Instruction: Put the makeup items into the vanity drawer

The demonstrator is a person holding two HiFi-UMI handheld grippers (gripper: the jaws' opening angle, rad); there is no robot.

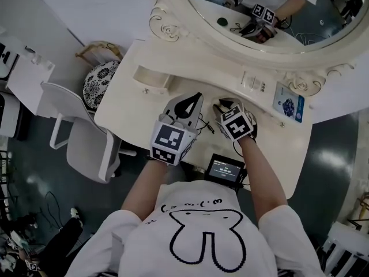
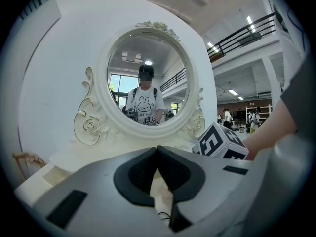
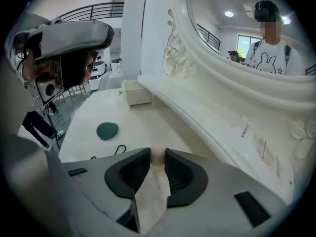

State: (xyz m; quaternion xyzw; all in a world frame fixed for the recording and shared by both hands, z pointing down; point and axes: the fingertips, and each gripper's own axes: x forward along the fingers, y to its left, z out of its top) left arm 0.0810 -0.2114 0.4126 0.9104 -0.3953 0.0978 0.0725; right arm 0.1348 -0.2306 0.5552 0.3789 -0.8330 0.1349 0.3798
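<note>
The white tabletop [image 1: 124,105] ended in a curved front edge, where one screen device [image 1: 225,169] sat; bare surface lay open between the grippers and the one small drawer [image 1: 151,77], which stood open at the back left below the mirror [image 1: 323,16]. Both forearms reached forward side by side; the left gripper [image 2: 157,148] pointed nearly level, its jaw tips touching with nothing between them; the right gripper [image 3: 157,153] tilted down, its jaws closed on one small pale pinkish item [image 3: 157,158], too blurred to name. One dark green round item [image 3: 107,130] lay on the tabletop, well apart from the drawer; one blue-and-white packet [image 1: 288,103] lay at the right.
</note>
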